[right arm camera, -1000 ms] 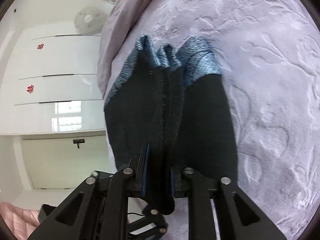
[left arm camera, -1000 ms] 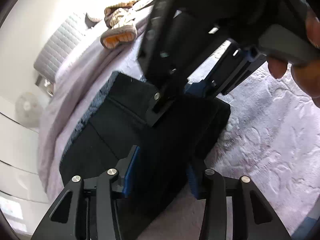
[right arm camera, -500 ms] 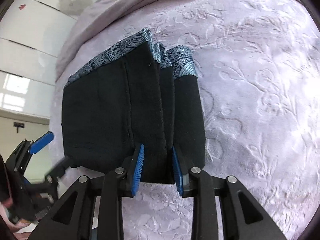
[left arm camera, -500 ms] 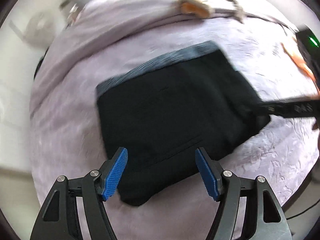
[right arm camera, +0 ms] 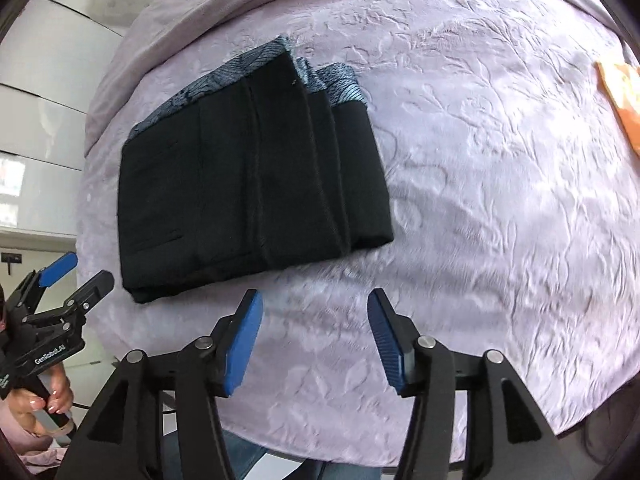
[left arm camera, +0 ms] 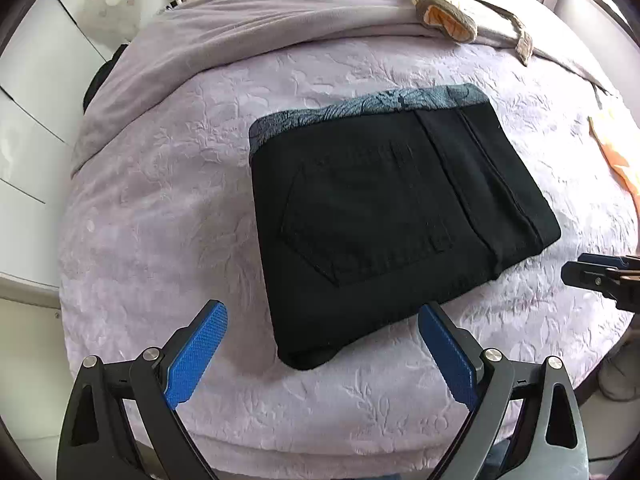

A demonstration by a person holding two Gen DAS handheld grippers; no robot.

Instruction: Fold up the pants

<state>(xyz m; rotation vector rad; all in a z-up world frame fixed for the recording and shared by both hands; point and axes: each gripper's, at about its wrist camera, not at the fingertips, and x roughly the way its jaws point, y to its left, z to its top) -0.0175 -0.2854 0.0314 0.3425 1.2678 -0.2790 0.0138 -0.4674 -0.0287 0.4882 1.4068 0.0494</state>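
Black pants (left arm camera: 392,208) with a blue patterned waistband lie folded into a flat rectangle on the lilac bedspread (left arm camera: 160,216); the right wrist view shows the same pants (right arm camera: 248,176) with stacked layers at their right edge. My left gripper (left arm camera: 320,340) hovers above the near corner of the bundle, jaws opening wide, nothing gripped. My right gripper (right arm camera: 316,336) is over bare bedspread just in front of the pants, jaws opening, nothing between them. The left gripper (right arm camera: 76,272) shows at the far left of the right wrist view, held by a hand.
A crumpled beige and orange garment (left arm camera: 444,4) lies at the head of the bed on a grey blanket (left arm camera: 260,28). An orange item (right arm camera: 620,100) lies at the right. White cupboards and a fan (left arm camera: 116,4) stand left. The bed's near edge runs below the grippers.
Both grippers have let go of the pants, opened and pulled back and up. The pants now lie flat as a folded bundle.
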